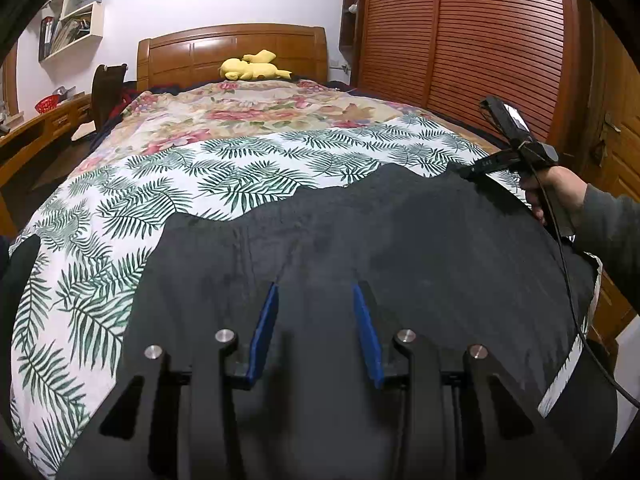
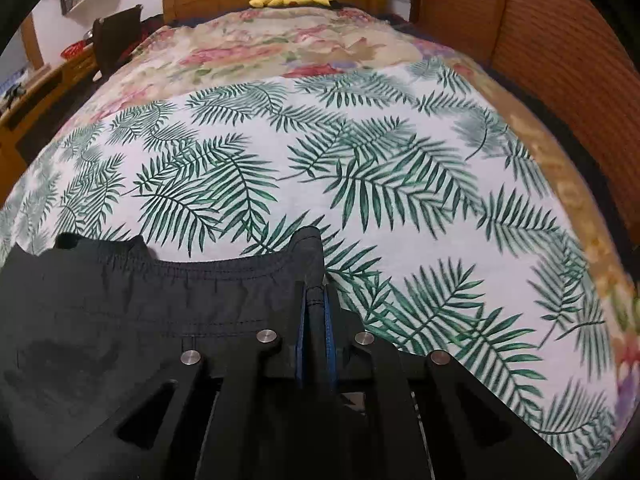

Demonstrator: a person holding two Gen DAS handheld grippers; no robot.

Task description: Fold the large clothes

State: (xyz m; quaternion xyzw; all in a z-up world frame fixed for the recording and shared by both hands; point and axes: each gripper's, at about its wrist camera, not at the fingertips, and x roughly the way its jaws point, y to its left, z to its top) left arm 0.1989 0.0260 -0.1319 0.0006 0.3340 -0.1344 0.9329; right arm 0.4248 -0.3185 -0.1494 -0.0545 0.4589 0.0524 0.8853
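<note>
Dark garment (image 1: 360, 248): black, woven, elastic-waisted, apparently trousers or shorts; spread flat on leaf-print sheet (image 1: 240, 172) across foot of bed (image 1: 232, 50).

Left of left tongs: leaf-print sheet only, bare of clothing. Farther ahead and left: wall shelves (image 1: 76, 12), desk with red basket (image 1: 47, 103).

Left tongs (image 1: 316, 292): blue pads (image 1: 264, 332) standing apart, nothing pinched between them. Garment directly beneath and ahead of tips; contact with cloth not determinable. Far edge of garment wavy, ahead of tips. Ahead beyond: floral quilt (image 1: 260, 108), yellow plush toy (image 1: 252, 67) at headboard.

Right of left tongs: garment running on toward right tongs (image 1: 474, 170), held by hand (image 1: 554, 190) at far right corner of cloth.

Right tongs, own view (image 2: 316, 308): pads together, clamped on corner of gathered waistband (image 2: 224, 264), a ridge of black fabric standing up between them. Remainder of garment lying left of tips; bare sheet ahead and right; louvred wardrobe doors (image 2: 560, 40) farther right.

Handling, judged: light, limp, no stiffness; likely to sag and drag between grip points, so two-corner lift advisable. Weave looks smooth, possibly slippery; thick elastic waistband and stitched seams give surest purchase. Thin panel likely to slip or bunch. Not fragile. Second hold recommended at opposite waistband corner or matching hem, nearer left tongs.

Markings: pale characters on right tongs' finger in left view, too small to read. No brand or label legible on garment.
</note>
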